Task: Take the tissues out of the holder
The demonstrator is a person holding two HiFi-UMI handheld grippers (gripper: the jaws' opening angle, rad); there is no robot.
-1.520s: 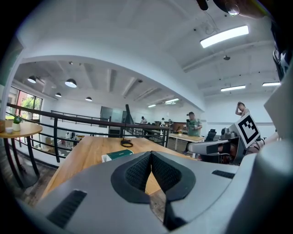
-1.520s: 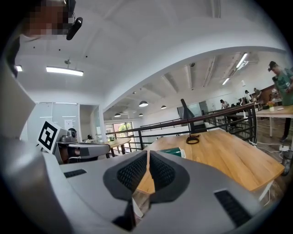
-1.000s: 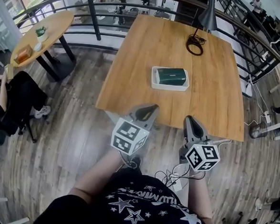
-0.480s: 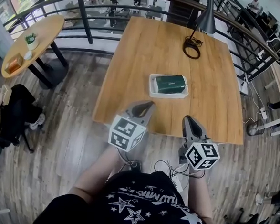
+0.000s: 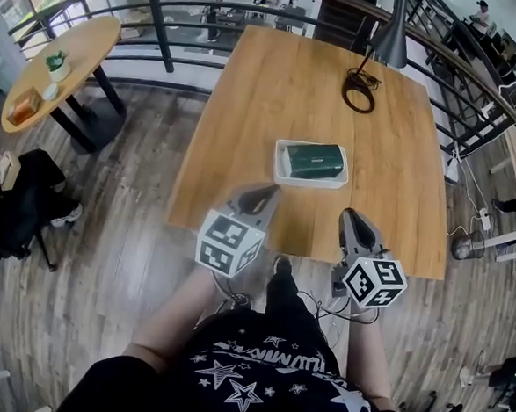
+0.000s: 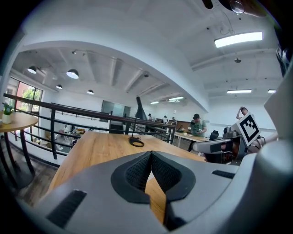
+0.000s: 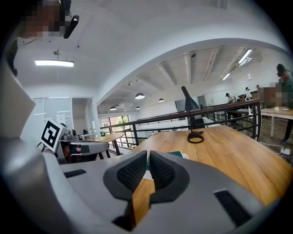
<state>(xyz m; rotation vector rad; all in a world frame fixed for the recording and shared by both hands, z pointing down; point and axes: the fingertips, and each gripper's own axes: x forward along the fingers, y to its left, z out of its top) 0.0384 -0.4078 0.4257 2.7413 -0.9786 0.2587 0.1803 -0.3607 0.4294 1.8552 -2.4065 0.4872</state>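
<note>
Head view showed the green tissues [image 5: 315, 159] lying in the white holder [image 5: 282, 164], near the middle of the wooden table [image 5: 266, 87], with nothing touching them. Both grippers hung by the table's near edge, well apart from the holder. The left gripper [image 5: 260, 195] had its jaws together on nothing, and the right gripper [image 5: 352, 220] was likewise closed and empty. A coiled cable [image 5: 360, 82] lay farther back.

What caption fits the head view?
Left gripper and right gripper, both shut, near a wooden table bearing a white holder of green tissues.
</note>
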